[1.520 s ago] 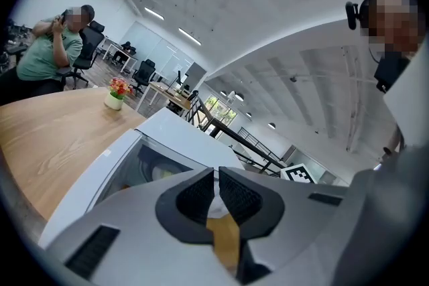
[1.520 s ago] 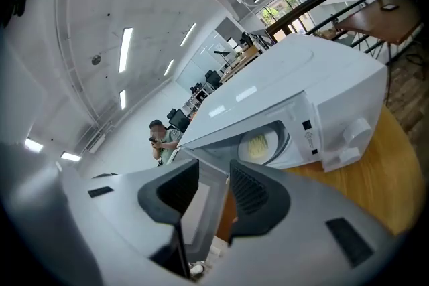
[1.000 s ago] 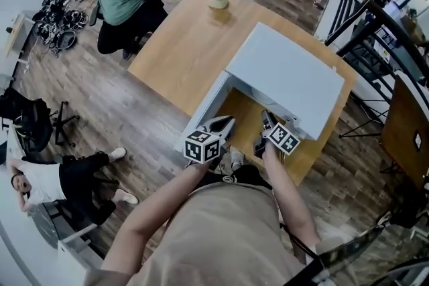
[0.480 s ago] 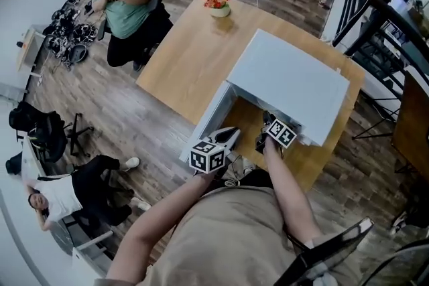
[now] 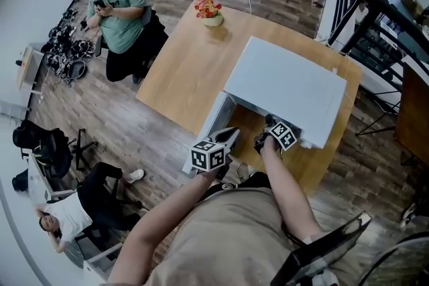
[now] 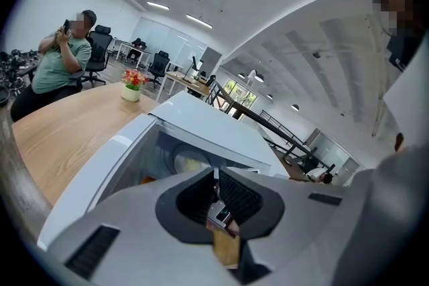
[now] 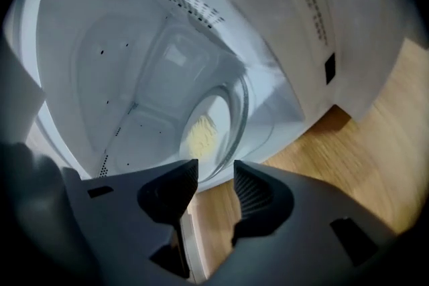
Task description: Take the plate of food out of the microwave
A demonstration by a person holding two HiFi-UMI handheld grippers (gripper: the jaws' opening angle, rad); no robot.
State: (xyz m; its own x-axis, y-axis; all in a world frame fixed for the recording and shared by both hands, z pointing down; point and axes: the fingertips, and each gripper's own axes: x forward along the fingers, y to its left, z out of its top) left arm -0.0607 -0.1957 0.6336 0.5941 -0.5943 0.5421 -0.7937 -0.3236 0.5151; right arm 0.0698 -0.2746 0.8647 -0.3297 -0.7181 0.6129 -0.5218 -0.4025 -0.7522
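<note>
On the wooden table [image 5: 181,70], toward its right end, stands a white microwave [image 5: 285,87]. Its door [image 5: 211,124] is swung open to the left and its cavity faces the person. Deep on the cavity floor sits the round plate [image 7: 213,130], not yet lifted out, with a small heap of pale yellow food [image 7: 200,134] on it.

The right gripper [image 7: 214,174] is at the cavity mouth. Its jaws stand partly apart with nothing between them, and the plate's near rim lies just beyond their tips, straight ahead and a touch to the left. The left gripper [image 6: 214,174] waits farther out, beside the door. Its jaws are closed to a thin slit, holding nothing I can make out, and the plate [image 6: 190,161] shows well ahead of it.

Being round, the plate has no long axis. The right gripper is plainly the nearer, and the likely need is to push forward until the rim sits between the pads.
</note>
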